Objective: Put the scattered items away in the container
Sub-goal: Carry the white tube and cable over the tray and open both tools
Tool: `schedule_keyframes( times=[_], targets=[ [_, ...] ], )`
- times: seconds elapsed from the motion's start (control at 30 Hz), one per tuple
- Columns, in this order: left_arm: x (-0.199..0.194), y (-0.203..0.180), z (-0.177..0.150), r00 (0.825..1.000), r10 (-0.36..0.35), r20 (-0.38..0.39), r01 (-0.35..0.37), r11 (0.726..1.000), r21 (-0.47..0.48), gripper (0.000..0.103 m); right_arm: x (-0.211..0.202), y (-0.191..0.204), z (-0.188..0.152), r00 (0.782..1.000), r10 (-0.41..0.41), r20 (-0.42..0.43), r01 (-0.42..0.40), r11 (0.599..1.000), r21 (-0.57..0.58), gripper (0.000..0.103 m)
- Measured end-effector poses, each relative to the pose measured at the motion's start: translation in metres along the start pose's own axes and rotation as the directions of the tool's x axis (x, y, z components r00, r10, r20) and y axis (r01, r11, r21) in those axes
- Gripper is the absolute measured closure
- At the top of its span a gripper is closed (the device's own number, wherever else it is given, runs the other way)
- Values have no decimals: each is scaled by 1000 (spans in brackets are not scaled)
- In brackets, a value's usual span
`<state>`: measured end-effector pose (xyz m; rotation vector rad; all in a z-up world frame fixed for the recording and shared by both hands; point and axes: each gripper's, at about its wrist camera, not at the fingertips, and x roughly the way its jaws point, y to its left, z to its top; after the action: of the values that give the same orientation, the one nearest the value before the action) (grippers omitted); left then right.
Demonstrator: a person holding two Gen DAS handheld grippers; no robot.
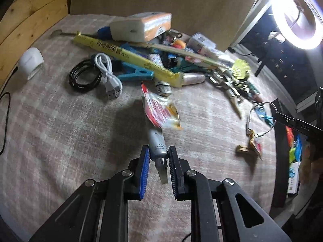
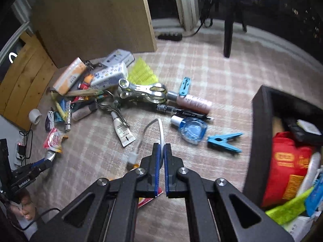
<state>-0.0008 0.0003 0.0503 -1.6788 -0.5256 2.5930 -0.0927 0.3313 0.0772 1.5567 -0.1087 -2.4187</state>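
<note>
- Left gripper (image 1: 158, 153): fingers clamped on a grey tube (image 1: 157, 144), just nearer than the red-and-white packet (image 1: 161, 109).
- Right gripper (image 2: 161, 151): fingers pinched on a white cable (image 2: 159, 129).
- Black container (image 2: 260, 125) right of the cable; clutter pile (image 2: 105, 80) beyond.

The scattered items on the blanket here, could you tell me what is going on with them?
A person is tidying clutter with two handheld claws. The left claw is shut on a silver tube, with a red and white packet just beyond it. The right claw is shut on a short white cable. The black container on the right already holds several things, while a large pile remains on the checked blanket.
</note>
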Motion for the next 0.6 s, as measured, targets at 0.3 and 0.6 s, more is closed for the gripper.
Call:
schedule_keyframes(
  times=[0.3,0.6],
  targets=[
    [-24,-28,-18,999,-10,33,10,1000,8,86,-40,-6,-10,998,-26,56,27,999,-19,99],
    [-47,-65,-34,997,-21,70,20,1000,14,87,-79,-26,-25,994,-33,104,35,999,-14,99]
  ],
)
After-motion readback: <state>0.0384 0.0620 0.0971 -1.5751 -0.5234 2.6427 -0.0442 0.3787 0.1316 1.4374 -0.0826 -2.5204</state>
